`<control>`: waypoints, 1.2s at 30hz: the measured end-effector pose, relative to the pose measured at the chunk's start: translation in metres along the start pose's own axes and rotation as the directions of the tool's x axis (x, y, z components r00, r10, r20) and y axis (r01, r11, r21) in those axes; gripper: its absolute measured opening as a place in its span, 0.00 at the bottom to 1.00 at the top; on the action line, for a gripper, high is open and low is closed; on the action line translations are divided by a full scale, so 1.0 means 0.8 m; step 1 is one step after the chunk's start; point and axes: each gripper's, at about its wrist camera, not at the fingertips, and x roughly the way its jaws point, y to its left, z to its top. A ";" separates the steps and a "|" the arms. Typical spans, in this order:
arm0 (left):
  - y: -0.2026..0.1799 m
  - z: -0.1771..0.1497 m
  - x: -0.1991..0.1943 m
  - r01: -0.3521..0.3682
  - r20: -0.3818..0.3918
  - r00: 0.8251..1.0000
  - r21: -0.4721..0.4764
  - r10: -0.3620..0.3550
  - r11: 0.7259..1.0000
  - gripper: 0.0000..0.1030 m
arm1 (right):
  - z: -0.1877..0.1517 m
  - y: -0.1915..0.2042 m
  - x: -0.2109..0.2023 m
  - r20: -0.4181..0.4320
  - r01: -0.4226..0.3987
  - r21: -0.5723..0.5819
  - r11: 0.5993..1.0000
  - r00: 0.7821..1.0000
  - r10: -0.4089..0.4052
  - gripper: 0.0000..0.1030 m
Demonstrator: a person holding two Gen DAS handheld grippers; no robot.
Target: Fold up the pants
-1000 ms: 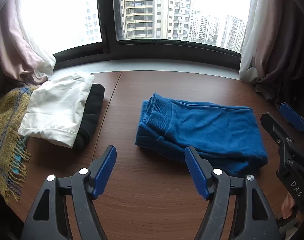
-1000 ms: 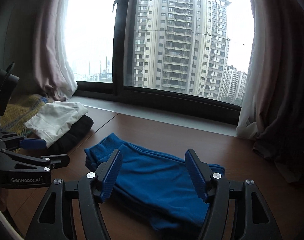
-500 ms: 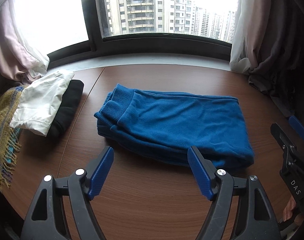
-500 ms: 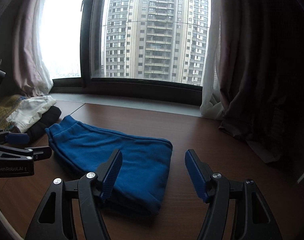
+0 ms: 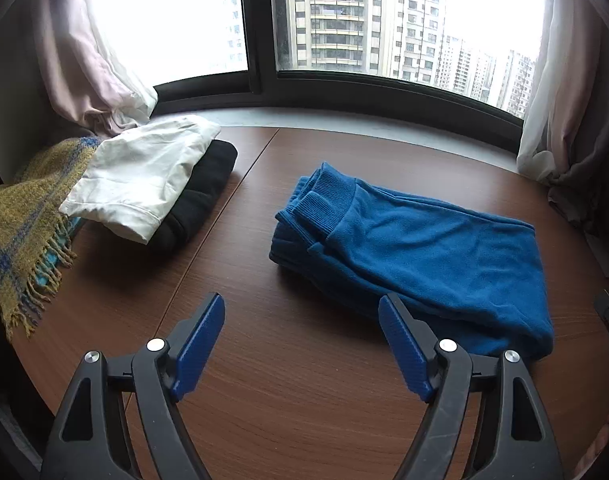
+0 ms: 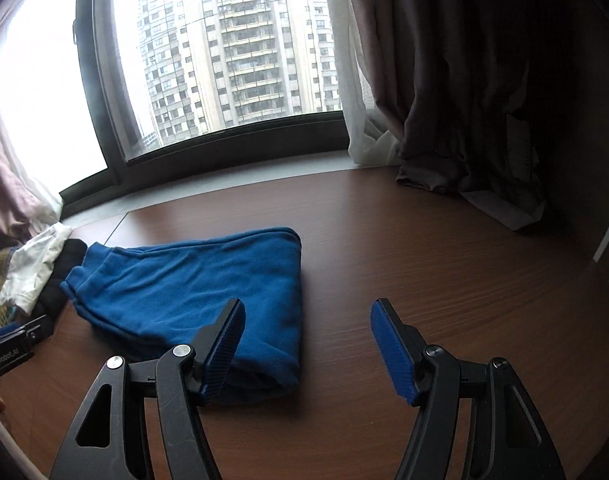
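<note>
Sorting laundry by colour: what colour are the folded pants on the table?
Solid blue; the pants show best in the left wrist view.

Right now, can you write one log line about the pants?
blue pants: folded, on table | left tongs: open, empty | right tongs: open, empty

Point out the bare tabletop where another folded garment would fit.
Bare table lies right of the blue pants, up to the dark curtain. A narrower strip separates pants from the white and black garments. The left edge is crowded by the yellow scarf.
</note>
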 end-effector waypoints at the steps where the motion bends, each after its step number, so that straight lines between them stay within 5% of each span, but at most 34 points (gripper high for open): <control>1: 0.004 0.003 0.002 0.009 0.001 1.000 0.003 -0.009 1.000 0.78 | 0.002 0.004 -0.002 0.009 0.004 0.003 1.000 1.000 -0.004 0.64; 12: 0.043 0.066 0.043 0.165 0.047 0.984 0.090 -0.170 0.982 0.74 | 0.001 0.084 0.014 0.010 0.039 -0.002 0.999 0.999 -0.039 0.64; 20: 0.032 0.088 0.094 0.335 -0.094 0.942 0.204 -0.322 0.920 0.35 | -0.005 0.119 0.025 0.010 0.115 0.030 0.993 0.993 -0.115 0.64; 32: 0.039 0.086 0.132 0.351 -0.161 0.931 0.160 -0.327 0.923 0.34 | -0.009 0.132 0.034 -0.023 0.175 0.039 0.984 0.984 -0.174 0.64; 36: 0.035 0.087 0.120 0.314 -0.117 0.948 0.196 -0.295 0.929 0.34 | -0.008 0.134 0.038 -0.030 0.173 0.022 0.985 0.985 -0.172 0.64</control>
